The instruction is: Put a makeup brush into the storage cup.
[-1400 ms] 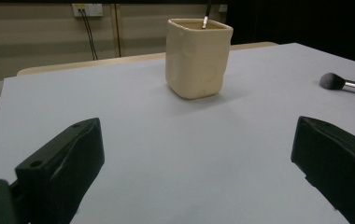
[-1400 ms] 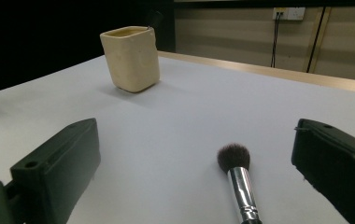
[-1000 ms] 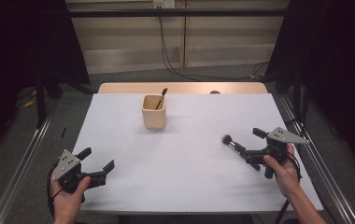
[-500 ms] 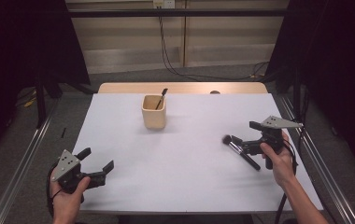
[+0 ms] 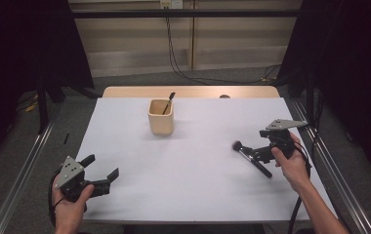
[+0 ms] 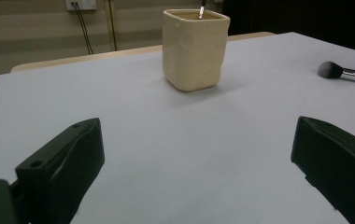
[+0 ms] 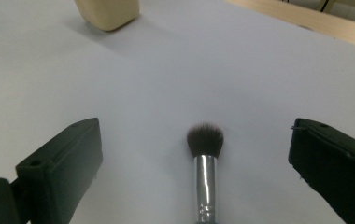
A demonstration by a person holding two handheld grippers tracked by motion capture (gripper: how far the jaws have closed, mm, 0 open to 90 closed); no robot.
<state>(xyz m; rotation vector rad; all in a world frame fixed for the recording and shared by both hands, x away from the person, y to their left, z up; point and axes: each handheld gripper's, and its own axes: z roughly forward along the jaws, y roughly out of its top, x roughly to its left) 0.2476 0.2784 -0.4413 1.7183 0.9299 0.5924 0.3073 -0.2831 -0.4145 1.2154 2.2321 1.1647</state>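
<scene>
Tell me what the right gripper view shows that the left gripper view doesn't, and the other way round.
Right gripper view: the makeup brush lies straight ahead between the open jaws of the right gripper, bristles pointing away, silver ferrule close up, and just the bottom of the cup.

Left gripper view: the whole beige cup with a dark handle sticking out of it, the wall socket behind, and the open left gripper over bare table.

Both: the white table, the cup, the brush and wide-open jaws.
</scene>
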